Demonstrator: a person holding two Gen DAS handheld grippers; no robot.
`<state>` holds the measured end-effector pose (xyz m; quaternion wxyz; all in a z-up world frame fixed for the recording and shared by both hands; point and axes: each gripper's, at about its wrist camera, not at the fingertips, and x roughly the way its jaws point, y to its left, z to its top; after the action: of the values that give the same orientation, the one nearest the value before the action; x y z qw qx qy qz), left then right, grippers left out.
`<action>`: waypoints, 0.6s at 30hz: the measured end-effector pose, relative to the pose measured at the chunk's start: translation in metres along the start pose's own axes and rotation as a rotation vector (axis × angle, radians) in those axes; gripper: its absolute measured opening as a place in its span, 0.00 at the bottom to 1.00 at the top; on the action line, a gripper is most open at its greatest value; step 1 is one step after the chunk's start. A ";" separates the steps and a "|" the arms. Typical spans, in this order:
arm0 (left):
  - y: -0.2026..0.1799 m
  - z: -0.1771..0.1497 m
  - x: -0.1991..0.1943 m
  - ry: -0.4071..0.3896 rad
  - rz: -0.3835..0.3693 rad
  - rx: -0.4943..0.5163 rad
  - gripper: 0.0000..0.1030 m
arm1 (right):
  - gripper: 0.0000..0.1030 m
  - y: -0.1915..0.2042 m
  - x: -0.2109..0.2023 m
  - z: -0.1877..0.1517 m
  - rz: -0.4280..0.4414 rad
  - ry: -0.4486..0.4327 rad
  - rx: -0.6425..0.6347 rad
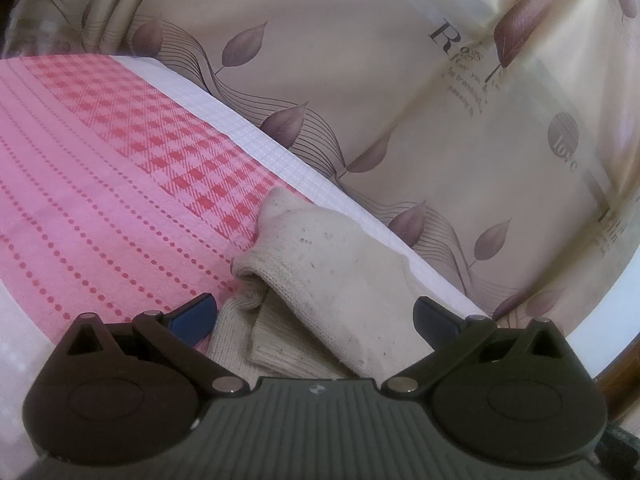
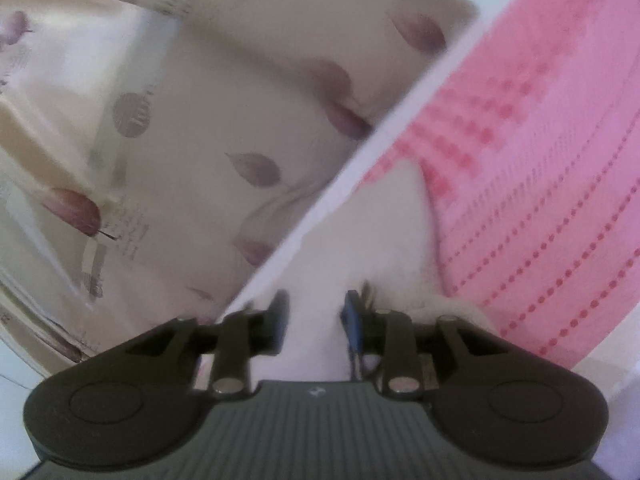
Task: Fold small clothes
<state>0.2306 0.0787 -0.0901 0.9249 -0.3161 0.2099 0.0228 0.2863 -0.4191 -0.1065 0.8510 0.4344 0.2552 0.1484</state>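
The left tool (image 1: 314, 316) stands wide open, pinching nothing, over a cream sock (image 1: 320, 272) folded over once on the pink cloth (image 1: 100, 168). The right tool (image 2: 314, 320) is narrowed around white fabric (image 2: 400, 240), but blur hides any pinch. Folding looks partly done.

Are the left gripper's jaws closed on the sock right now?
No: the left gripper has its jaws spread wide, one to each side of the folded cream sock, with neither pad pressing on it.
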 end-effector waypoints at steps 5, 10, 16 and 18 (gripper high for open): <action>0.000 0.000 0.000 0.000 0.004 0.003 1.00 | 0.19 0.012 0.020 0.000 -0.062 0.072 -0.090; 0.003 0.001 -0.003 -0.005 0.003 -0.013 1.00 | 0.05 0.043 0.027 0.002 -0.108 0.062 -0.304; 0.009 0.005 -0.006 -0.021 0.007 -0.055 1.00 | 0.03 0.074 -0.003 0.037 -0.155 -0.116 -0.497; 0.008 0.005 -0.006 -0.018 0.011 -0.048 1.00 | 0.03 0.065 0.006 0.046 -0.203 -0.093 -0.496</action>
<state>0.2258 0.0882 -0.0886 0.9188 -0.3369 0.2025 0.0356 0.3148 -0.4094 -0.0326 0.9527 0.1912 0.2138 0.1002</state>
